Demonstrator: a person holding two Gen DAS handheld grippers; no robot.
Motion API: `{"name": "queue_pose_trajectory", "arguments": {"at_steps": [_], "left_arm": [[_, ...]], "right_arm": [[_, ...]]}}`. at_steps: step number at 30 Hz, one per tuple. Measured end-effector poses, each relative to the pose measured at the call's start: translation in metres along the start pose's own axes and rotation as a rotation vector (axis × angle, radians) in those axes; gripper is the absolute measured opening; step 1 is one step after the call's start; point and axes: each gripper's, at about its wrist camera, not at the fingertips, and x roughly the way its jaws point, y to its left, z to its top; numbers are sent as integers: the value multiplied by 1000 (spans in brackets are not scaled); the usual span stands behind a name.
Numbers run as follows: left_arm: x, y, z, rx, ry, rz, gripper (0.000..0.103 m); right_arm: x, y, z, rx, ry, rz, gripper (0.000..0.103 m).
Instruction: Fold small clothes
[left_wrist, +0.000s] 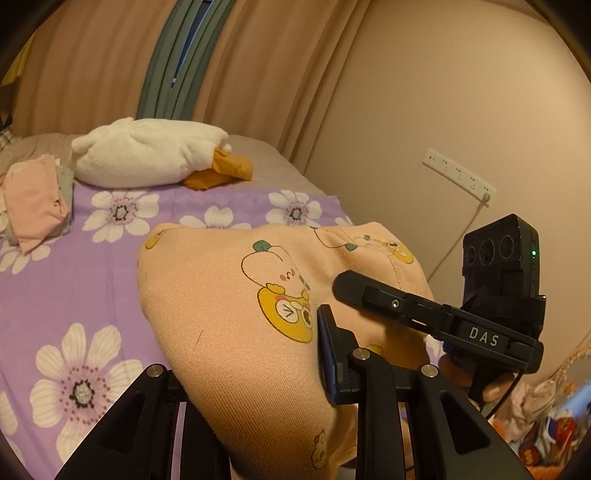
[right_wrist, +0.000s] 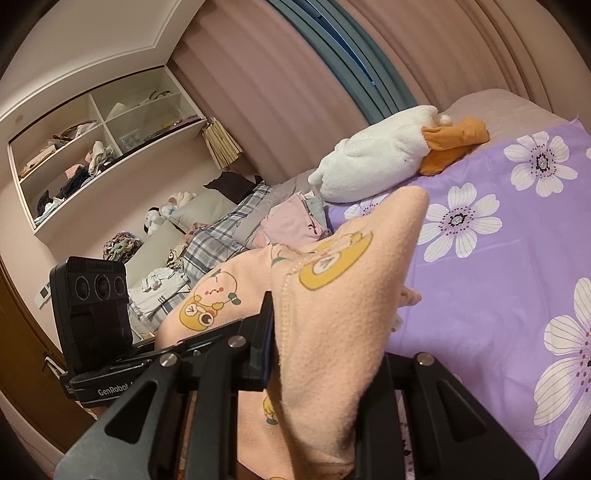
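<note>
Peach garment: a small peach garment (left_wrist: 229, 295) with yellow cartoon prints was held up over the purple flowered bedsheet (left_wrist: 48, 291), bunched between the two tongs.
Left gripper: the left gripper (left_wrist: 258, 373) had the cloth running right between its fingers; the blue pad of one finger (left_wrist: 328, 354) pressed on the cloth, the other finger was hidden under it. It was pinching the garment.
Right gripper: the right gripper (right_wrist: 314, 350) had the fuzzy inside of the cloth draped over it, with one finger (right_wrist: 264, 332) flat against a stitched edge. It was pinching the garment too.
How the cloth sat: it rose to a point above both tongs and hung down past them.
Two tongs: they were near each other, side by side.
Folded pile: pink and grey clothes (left_wrist: 35, 201) lay farther up the bed.
Plush toy: a white plush with orange feet (left_wrist: 147, 155) lay just behind the pile.
</note>
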Motion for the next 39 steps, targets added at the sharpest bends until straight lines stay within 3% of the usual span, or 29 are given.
{"name": "queue_pose_trajectory", "arguments": {"at_steps": [12, 21, 24, 27, 29, 33, 34, 35, 36, 37, 39], "left_arm": [[8, 26, 2, -9, 27, 24, 26], [52, 87, 19, -69, 112, 28, 26], [62, 104, 31, -83, 107, 25, 26], [76, 131, 23, -113, 88, -4, 26], [99, 160, -2, -211, 165, -21, 26], [166, 228, -100, -533, 511, -82, 26], [168, 241, -121, -608, 496, -133, 29], [158, 250, -131, -664, 417, -205, 29], [150, 255, -135, -693, 407, -242, 29], [146, 257, -136, -710, 409, -239, 29], [138, 254, -133, -696, 430, -206, 30]], "right_arm": [[29, -6, 3, 16, 38, 19, 23], [99, -32, 15, 51, 122, 6, 23], [119, -39, 26, 63, 117, 8, 23], [144, -54, 30, 103, 134, 29, 24], [167, -77, 15, 184, 207, 3, 25], [216, -135, -60, 314, 480, -116, 22], [222, -148, -81, 359, 533, -117, 23], [220, -155, -89, 401, 517, -83, 24], [213, -159, -92, 432, 481, -46, 24], [209, -161, -90, 446, 477, -34, 26], [203, -154, -82, 415, 488, -87, 30]]}}
